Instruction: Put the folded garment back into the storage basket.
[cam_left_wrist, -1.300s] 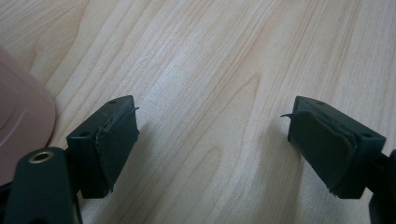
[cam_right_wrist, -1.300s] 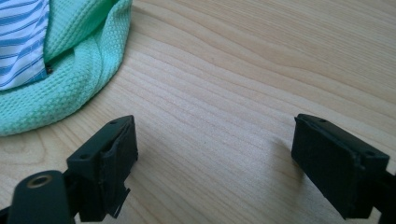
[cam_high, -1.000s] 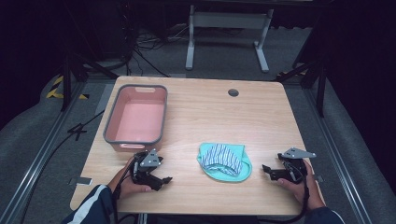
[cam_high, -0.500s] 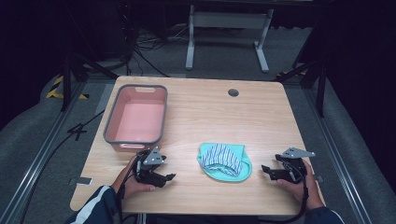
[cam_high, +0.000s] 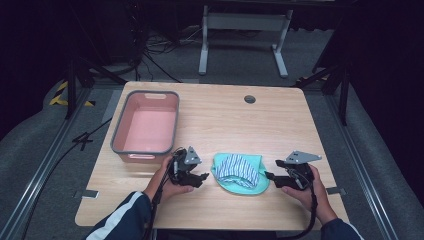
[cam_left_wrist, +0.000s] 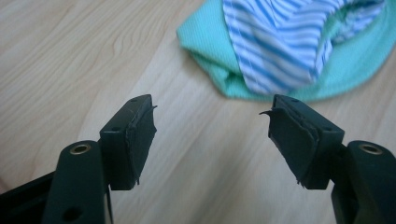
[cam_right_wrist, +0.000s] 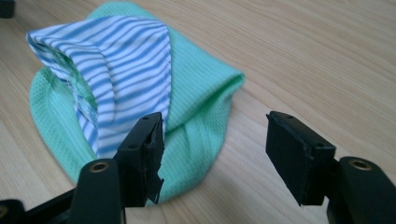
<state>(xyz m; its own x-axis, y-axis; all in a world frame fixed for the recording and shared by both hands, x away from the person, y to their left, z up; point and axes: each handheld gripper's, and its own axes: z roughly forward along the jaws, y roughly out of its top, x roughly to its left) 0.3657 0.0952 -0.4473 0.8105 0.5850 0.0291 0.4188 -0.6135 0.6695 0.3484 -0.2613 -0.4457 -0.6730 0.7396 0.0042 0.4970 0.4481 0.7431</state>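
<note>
A person at a wooden table (cam_high: 220, 120) holds a two-jaw gripper in each hand, one on either side of a small heap of cloth.

At the far left sits a pink tub (cam_high: 146, 122) with a grey rim, nothing visible in it. Just in front of its near corner, the left hand (cam_high: 167, 181) reaches in from the bottom edge in a dark sleeve with white stripes, and holds the left gripper (cam_high: 199, 176) low over the table, jaws spread wide and holding nothing, aimed at the cloth. At the centre lies a green cloth (cam_high: 226, 181) with a blue-and-white striped cloth (cam_high: 239, 170) bunched on top. On the right, the right hand (cam_high: 305, 190) holds the right gripper (cam_high: 270, 176) level, jaws spread apart, one tip at the green cloth's edge.
</note>
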